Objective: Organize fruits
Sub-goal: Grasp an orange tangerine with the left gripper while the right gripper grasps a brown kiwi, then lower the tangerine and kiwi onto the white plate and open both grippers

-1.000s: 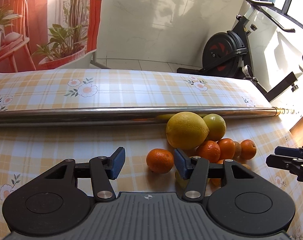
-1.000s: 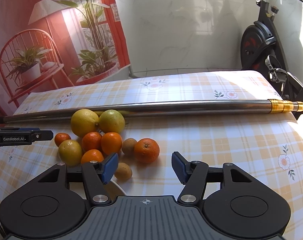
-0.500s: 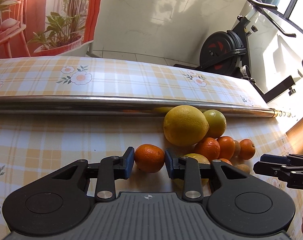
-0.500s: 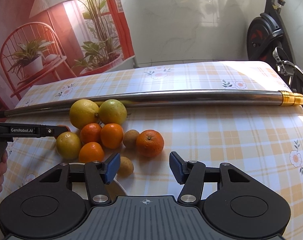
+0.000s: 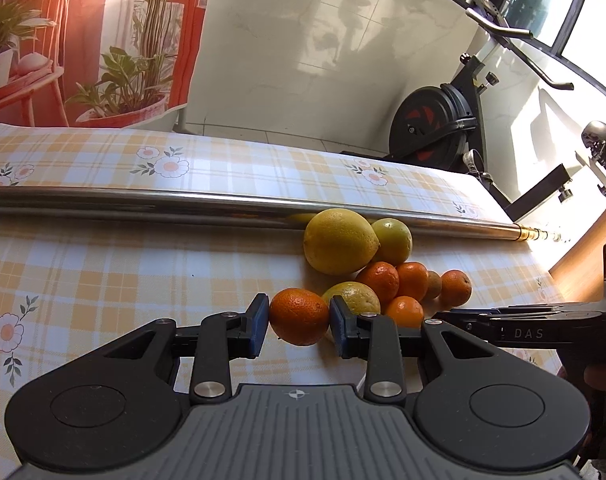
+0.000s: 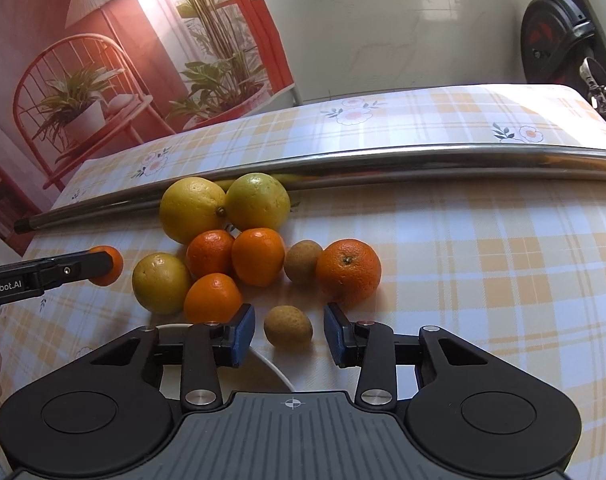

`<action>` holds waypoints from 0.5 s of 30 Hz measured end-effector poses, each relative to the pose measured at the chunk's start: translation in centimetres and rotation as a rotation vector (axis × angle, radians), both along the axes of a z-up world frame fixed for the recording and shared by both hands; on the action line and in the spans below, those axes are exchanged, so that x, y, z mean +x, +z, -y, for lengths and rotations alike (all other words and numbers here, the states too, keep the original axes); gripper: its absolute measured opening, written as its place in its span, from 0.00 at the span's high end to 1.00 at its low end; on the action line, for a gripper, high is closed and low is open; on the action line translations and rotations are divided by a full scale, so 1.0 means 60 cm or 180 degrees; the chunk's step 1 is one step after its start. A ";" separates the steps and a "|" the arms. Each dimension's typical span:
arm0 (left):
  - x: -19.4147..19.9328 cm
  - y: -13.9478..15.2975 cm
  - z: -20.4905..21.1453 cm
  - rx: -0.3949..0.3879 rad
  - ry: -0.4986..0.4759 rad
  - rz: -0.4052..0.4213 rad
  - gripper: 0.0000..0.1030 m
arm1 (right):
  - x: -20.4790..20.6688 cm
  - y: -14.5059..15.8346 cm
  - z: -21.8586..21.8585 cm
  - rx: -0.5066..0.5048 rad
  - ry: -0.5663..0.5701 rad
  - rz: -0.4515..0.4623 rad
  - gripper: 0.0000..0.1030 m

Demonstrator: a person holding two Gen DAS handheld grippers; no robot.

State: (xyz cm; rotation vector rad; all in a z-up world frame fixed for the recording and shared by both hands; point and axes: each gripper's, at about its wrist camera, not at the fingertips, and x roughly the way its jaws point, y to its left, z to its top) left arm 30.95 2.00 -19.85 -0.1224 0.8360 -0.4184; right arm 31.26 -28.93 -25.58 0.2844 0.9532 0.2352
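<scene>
A pile of fruit lies on the checked tablecloth (image 5: 103, 272) in front of a steel pole (image 5: 143, 202): two big yellow citrus (image 6: 193, 210), several oranges (image 6: 258, 255), a yellow lemon (image 6: 161, 283) and two brown kiwis (image 6: 288, 326). My left gripper (image 5: 299, 322) is shut on a small orange (image 5: 299, 316) at the pile's left edge; it also shows in the right wrist view (image 6: 109, 266). My right gripper (image 6: 289, 334) is open, with its jaws on either side of the nearer kiwi, not touching it.
A white plate rim (image 6: 263, 364) shows under my right gripper. The steel pole runs across the table behind the fruit. An exercise bike (image 5: 439, 128) stands beyond the table's far right edge. Bare cloth lies to the left and right of the pile.
My left gripper moved forward and closed onto the small orange. My right gripper moved forward and lower, so the nearer kiwi now sits between its open jaws.
</scene>
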 end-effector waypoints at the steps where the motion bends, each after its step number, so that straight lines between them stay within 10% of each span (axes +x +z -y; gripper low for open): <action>1: -0.004 0.000 0.000 0.0002 0.0002 -0.0002 0.66 | 0.001 -0.002 -0.001 0.0004 -0.0010 -0.0003 0.70; 15: -0.049 0.017 0.007 -0.0025 -0.0121 0.0014 0.66 | -0.031 0.029 0.003 -0.0004 -0.0021 0.0202 0.76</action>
